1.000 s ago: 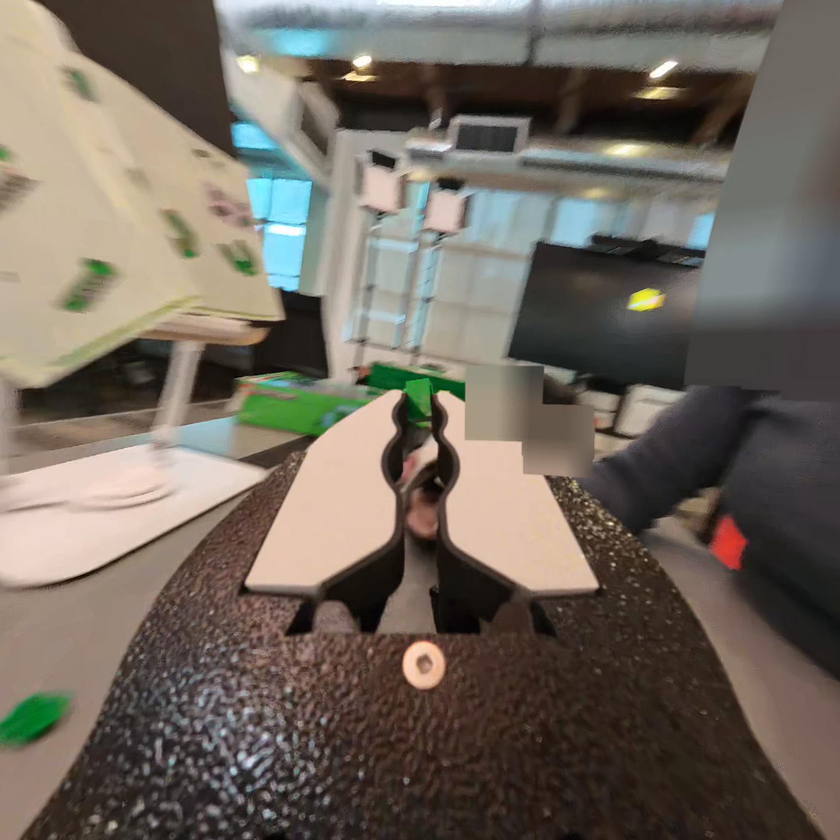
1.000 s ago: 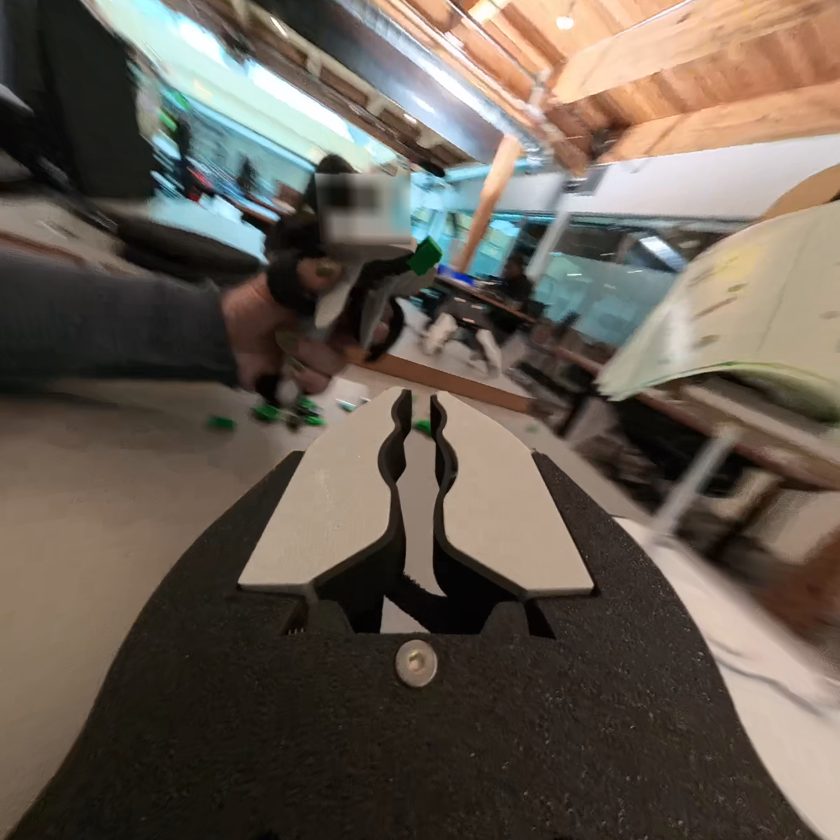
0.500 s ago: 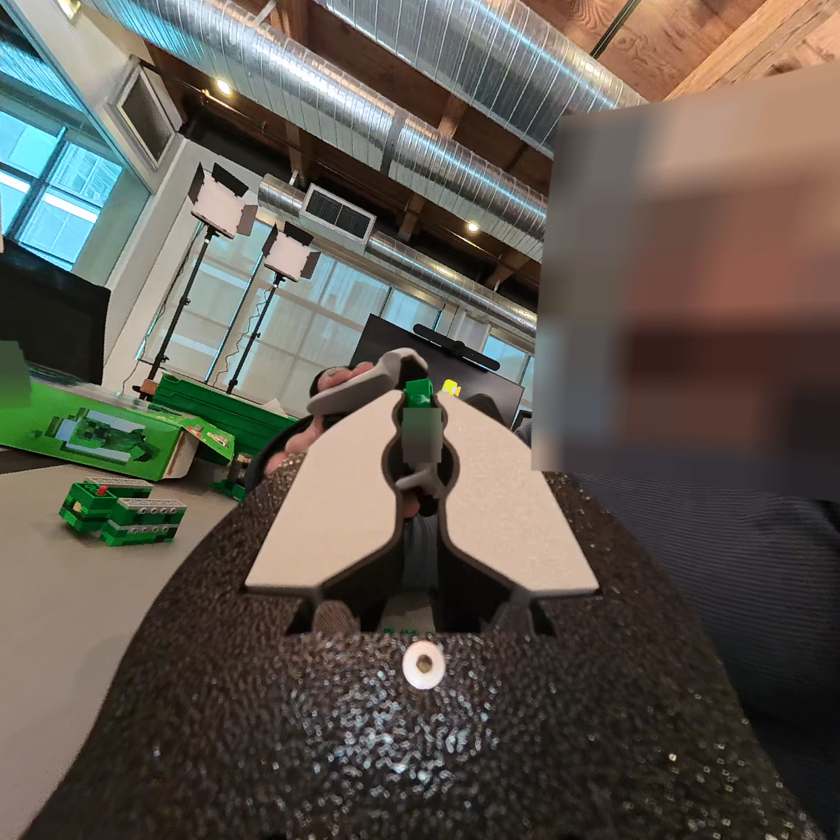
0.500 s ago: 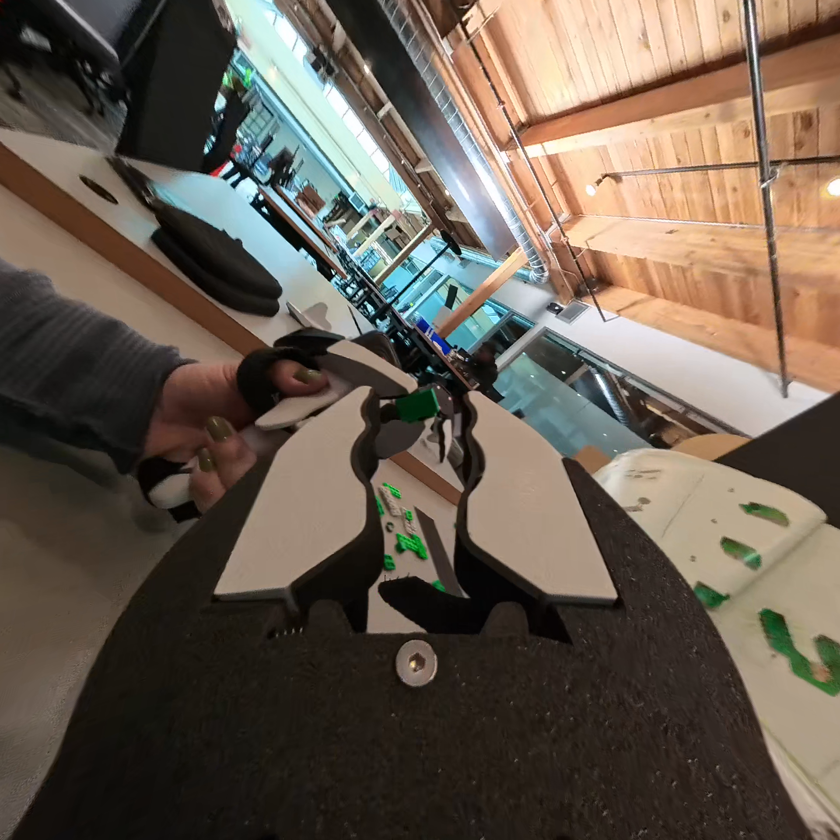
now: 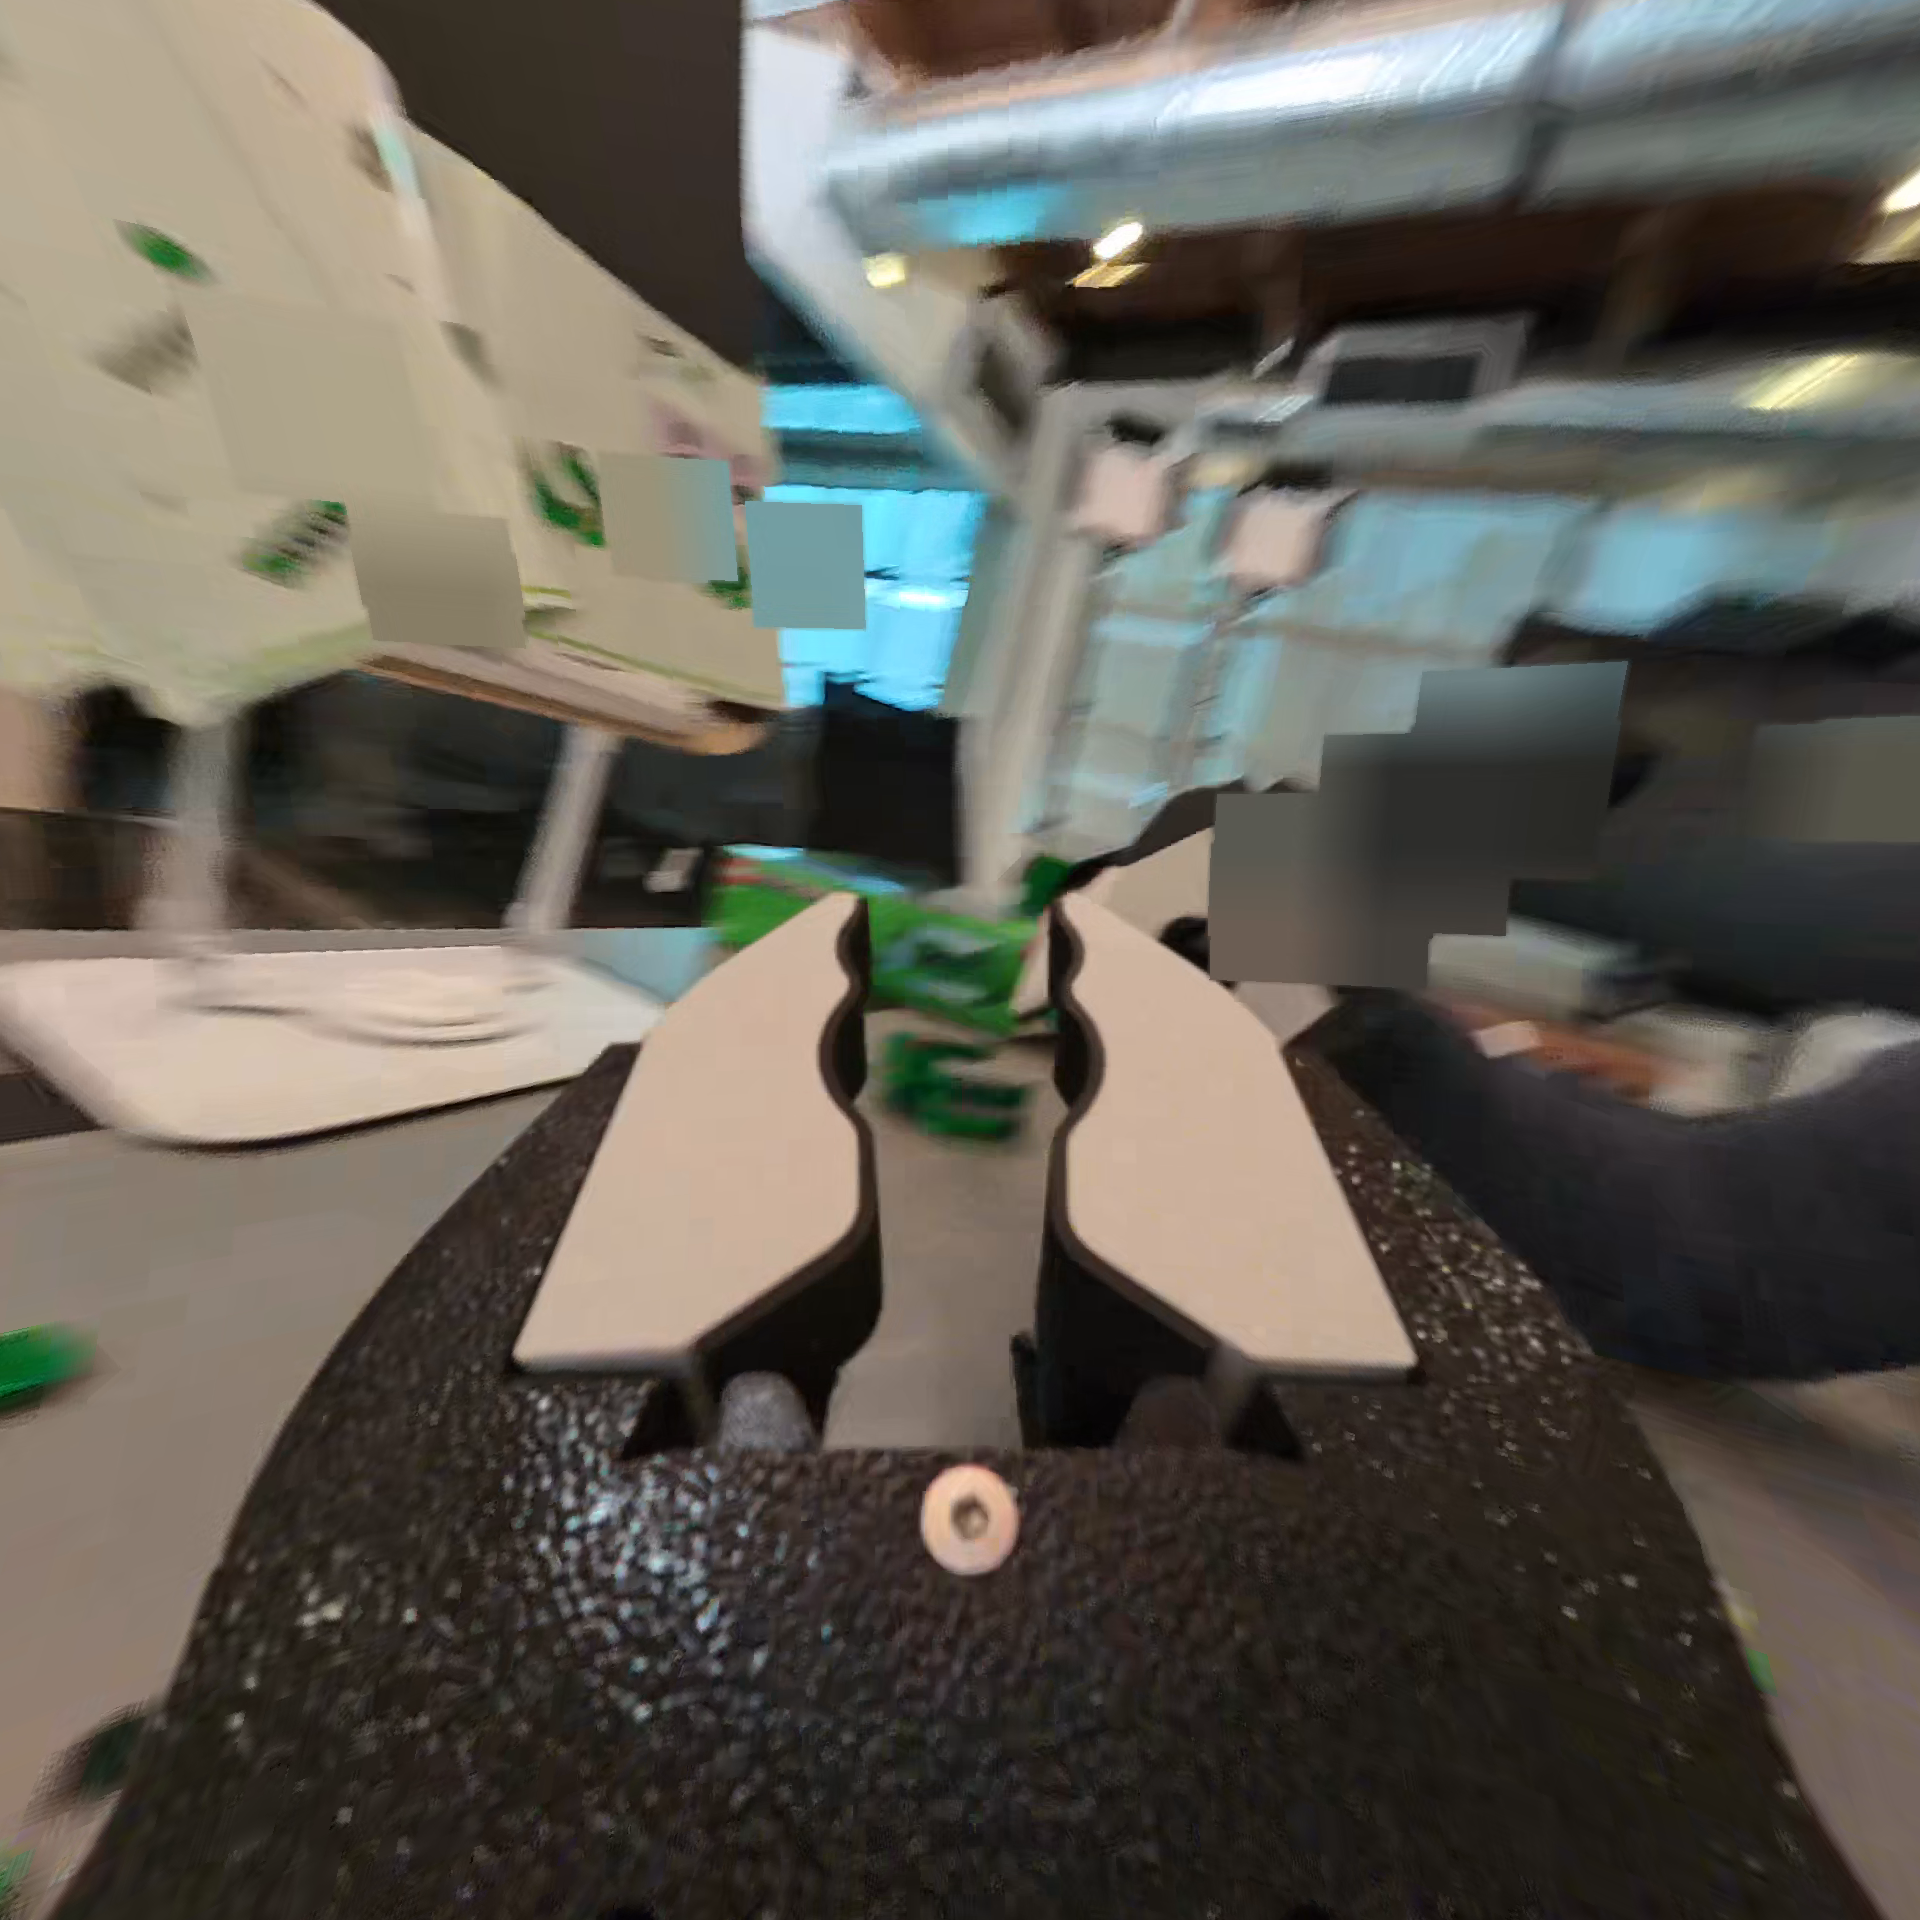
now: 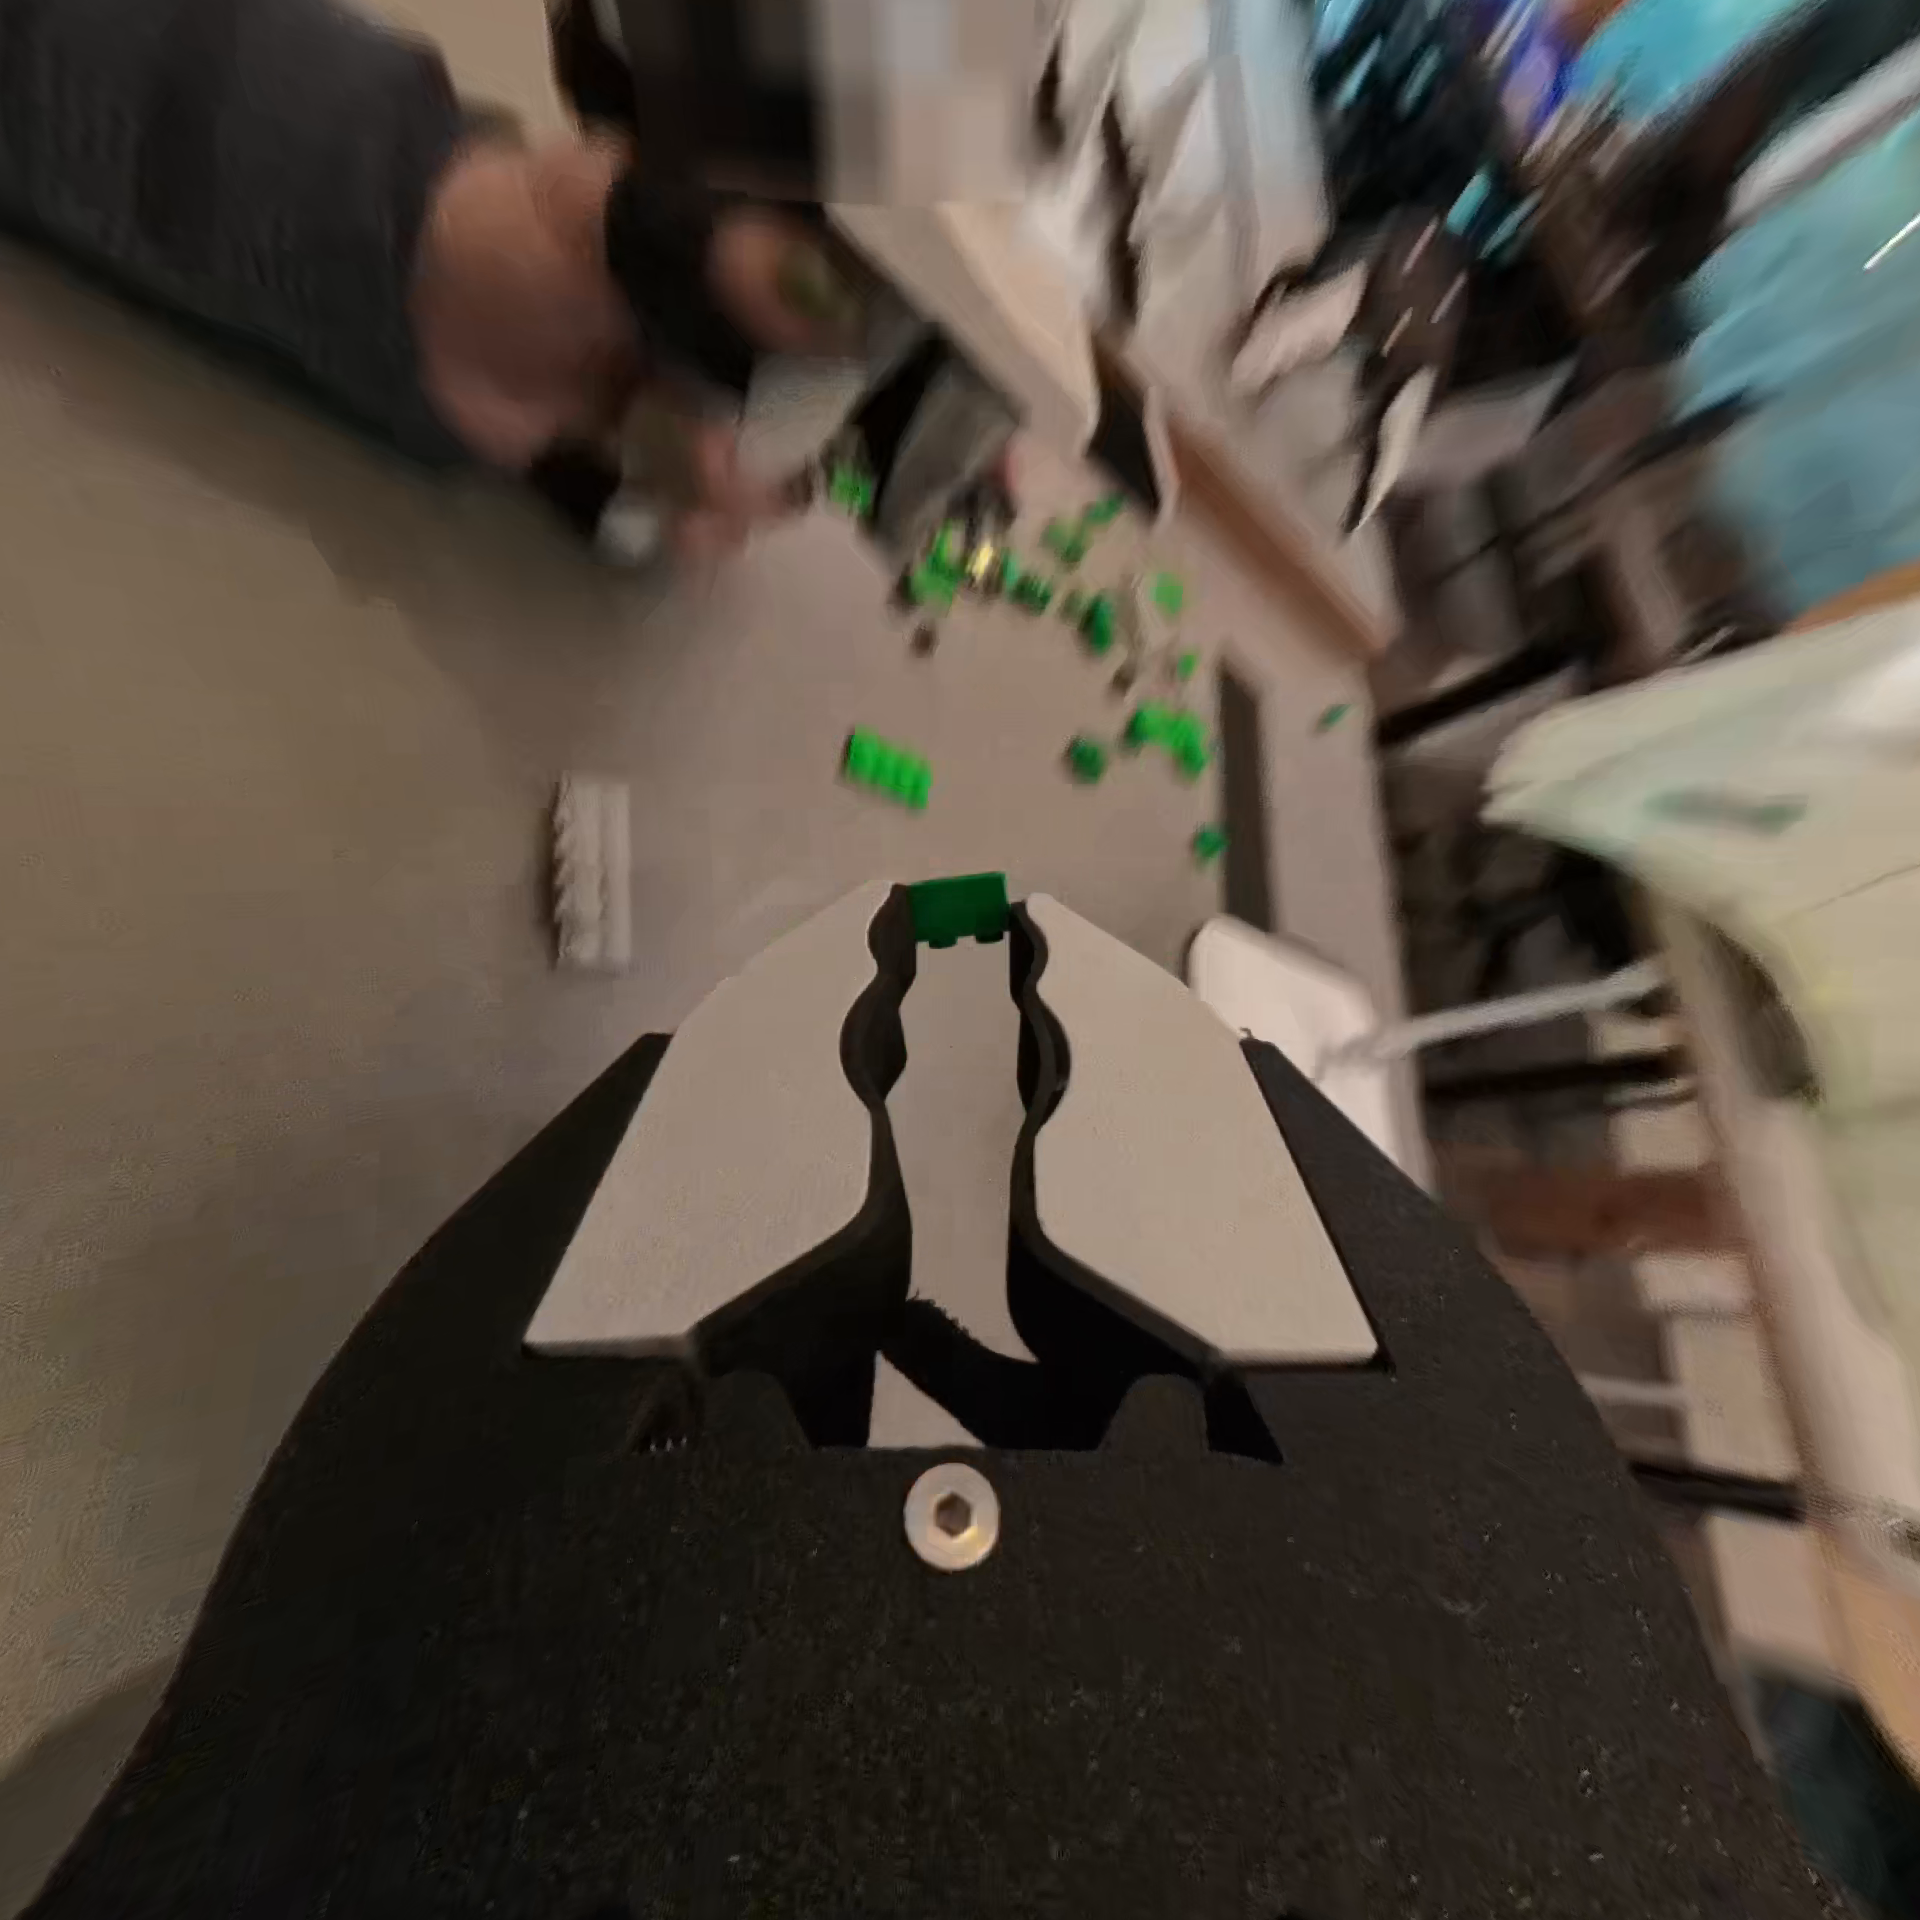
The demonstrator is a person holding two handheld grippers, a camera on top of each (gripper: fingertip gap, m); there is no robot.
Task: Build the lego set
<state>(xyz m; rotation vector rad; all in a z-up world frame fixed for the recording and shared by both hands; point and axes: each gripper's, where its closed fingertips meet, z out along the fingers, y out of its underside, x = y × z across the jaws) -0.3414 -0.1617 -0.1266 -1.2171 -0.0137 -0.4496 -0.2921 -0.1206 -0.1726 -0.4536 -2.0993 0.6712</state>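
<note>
1. Though both views are smeared by motion blur, the right gripper (image 6: pixel 958 902) reads clearly: its two pale fingers are clamped on a small green brick (image 6: pixel 958 910), held right at the tips, centre of the frame.
2. Beyond the held brick, the grey table (image 6: pixel 260 831) carries a scatter of loose green pieces (image 6: pixel 1091 603) in the upper middle of the right wrist view; exact shapes are too blurred to tell.
3. One green studded plate (image 6: pixel 886 770) lies apart from the scatter, just above the fingertips in the frame.
4. A white studded piece (image 6: pixel 590 873) lies to the left of centre, well apart from the green plate.
5. Upper left of the right wrist view: a person's hand (image 6: pixel 540 312) and dark sleeve (image 6: pixel 208 187), heavily blurred.
6. Left gripper (image 5: pixel 954 925): fingers apart, a clear gap between them, nothing in it.
7. Through that gap, in the middle of the left wrist view, sits a green brick assembly (image 5: pixel 951 1086) on the table, with a green box (image 5: pixel 925 945) behind it; both blurred.
8. Upper left of the left wrist view: an open instruction booklet (image 5: pixel 312 416) on a stand, over a white base (image 5: pixel 291 1039) resting on the table.
9. Lower left edge: a stray green piece (image 5: pixel 42 1361) on the table.
10. Right side of the left wrist view: a dark sleeve (image 5: pixel 1662 1226) crosses the frame.
</note>
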